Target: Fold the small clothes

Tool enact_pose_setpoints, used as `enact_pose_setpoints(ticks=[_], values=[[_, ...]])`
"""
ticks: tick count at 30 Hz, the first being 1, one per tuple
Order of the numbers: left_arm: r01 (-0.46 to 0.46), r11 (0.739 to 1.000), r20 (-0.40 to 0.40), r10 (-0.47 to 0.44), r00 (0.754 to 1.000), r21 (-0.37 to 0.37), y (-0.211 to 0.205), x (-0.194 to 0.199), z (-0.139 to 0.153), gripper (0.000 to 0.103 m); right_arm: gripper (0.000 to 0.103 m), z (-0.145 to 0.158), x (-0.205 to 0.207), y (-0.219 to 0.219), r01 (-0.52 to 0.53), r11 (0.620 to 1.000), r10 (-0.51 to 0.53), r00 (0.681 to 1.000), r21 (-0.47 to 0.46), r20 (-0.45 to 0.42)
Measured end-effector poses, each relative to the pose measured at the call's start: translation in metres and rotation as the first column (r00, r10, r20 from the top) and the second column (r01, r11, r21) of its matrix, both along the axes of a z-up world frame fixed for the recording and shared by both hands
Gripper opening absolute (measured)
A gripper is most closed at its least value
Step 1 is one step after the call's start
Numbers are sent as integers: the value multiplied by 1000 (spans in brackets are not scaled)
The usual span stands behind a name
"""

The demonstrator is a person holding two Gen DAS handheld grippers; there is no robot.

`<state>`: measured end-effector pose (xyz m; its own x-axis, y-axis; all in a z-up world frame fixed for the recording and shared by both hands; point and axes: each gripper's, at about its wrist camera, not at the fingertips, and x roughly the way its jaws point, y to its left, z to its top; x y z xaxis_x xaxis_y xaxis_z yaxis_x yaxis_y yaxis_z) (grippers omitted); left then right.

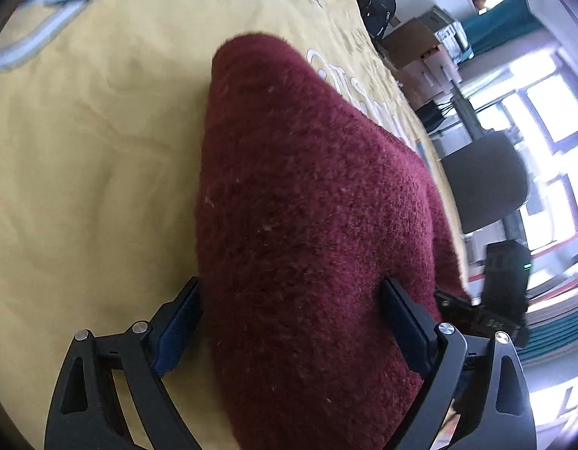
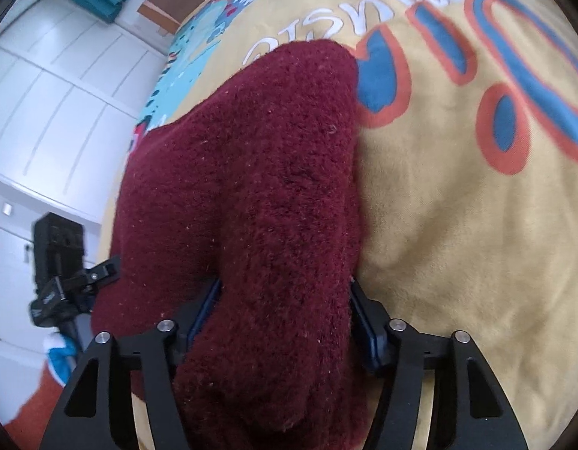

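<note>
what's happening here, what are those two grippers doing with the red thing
A person is folding a fuzzy maroon garment on a yellow printed blanket, with a hand-held gripper in each hand. The left gripper straddles one part of it, jaws wide, the left pad apparently just clear of the cloth. The right gripper has a thick fold between its pads, which look to be touching it on both sides. The garment is bunched, not yet flat.
</note>
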<state>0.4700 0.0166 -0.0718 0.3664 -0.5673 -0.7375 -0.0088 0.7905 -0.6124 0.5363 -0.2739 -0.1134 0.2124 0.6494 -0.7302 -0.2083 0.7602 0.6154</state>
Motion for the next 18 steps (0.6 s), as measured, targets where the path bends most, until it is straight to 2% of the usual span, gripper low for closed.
enact_pose_setpoints(ticks=[2,4,5,7,9,15,18], values=[[6,999,4,-5,1000,-44,0,4,-1,84,54,-1,0,-2,-7,1000,7,1000,27,-3],[9,998,14,-9,1000,-63,1,7,1,74,46,5,-2,-3,-12,1000,12,1000,26,14],[10,997,17,-9,1000,-76,3,8,3,71,45,9,-3,0,-19,1000,18,999,17,28],[9,995,26,-7,1000,-96,10,8,11,56,42,21,-7,4,-32,999,33,998,-4,60],[16,995,40,-12,999,-97,17,8,21,50,41,36,-8,10,-42,999,43,995,-15,91],[5,995,101,5,995,-101,44,0,58,48,40,85,-15,41,-95,995,94,980,-7,176],[-7,997,126,17,992,-80,63,-9,74,48,40,96,-20,65,-122,992,117,974,17,197]])
